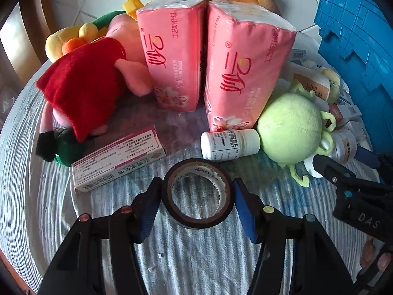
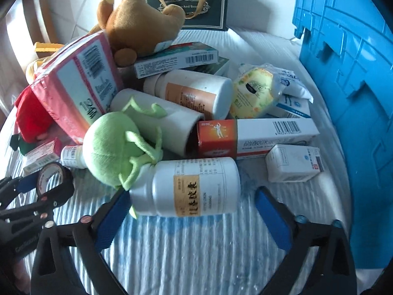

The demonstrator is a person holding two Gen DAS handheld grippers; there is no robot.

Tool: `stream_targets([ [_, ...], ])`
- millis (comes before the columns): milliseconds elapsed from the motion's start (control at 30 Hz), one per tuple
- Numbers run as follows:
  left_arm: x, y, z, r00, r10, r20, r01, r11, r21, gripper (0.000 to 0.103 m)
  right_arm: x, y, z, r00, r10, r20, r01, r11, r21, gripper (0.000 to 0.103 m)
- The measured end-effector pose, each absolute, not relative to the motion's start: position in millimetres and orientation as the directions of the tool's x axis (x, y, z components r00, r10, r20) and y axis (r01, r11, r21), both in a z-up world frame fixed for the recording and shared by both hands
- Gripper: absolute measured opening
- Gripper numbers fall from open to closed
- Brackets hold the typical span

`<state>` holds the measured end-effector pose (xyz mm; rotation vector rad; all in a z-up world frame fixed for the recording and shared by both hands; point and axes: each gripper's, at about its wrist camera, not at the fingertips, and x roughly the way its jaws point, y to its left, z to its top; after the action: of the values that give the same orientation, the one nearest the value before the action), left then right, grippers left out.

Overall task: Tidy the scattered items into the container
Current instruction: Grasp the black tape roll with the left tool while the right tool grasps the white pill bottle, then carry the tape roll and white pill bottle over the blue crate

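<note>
Two grippers share the work here. Our left gripper (image 1: 196, 198) has its jaws clenched on a black tape roll (image 1: 197, 195), a pad pressing each flank of the ring, whose hole faces the camera. Our right gripper (image 2: 194, 211) stands released: its jaws straddle a white pill bottle (image 2: 189, 186) lying on its side on the striped surface (image 2: 186, 250), long axis running across the gap from pad to pad, the left pad near the bottle's cap end and the right pad clear of its base. As it lies, we judge the jaws would close end to end along the bottle. The blue crate (image 2: 348, 78) rises to the right, nearer our right hand. Readable writing is scarce: "Soft" on the pink tissue packs (image 1: 172, 56), and Chinese characters on the bottle's yellow label. A green plush toy (image 2: 115, 150) touches the bottle's cap end.
</note>
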<state>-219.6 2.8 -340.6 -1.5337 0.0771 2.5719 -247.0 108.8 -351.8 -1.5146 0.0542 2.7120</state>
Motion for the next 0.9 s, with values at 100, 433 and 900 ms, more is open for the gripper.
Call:
stream_targets([
  [100,-214,12,-336,-0.478,0.101,-0.873,-0.153,-0.988,-0.03,0.057,-243,108,-352,-0.526,0.016,-0.85,-0.047,-0.999,0.01,0.079],
  [433,-222,-41,-291,-0.57,0.098,-0.816,-0.13,-0.991,-0.029,0.057,-211,98,-295,-0.63,-0.022,-0.776,0.001,-1.0,0.028,0.079],
  [900,-225,-79,-170,-0.769,0.114,-0.629,-0.131,-0.991,-0.019,0.057,-210,66,-164,-0.827,-0.031,-0.561,0.045,-0.999,-0.012,0.079],
])
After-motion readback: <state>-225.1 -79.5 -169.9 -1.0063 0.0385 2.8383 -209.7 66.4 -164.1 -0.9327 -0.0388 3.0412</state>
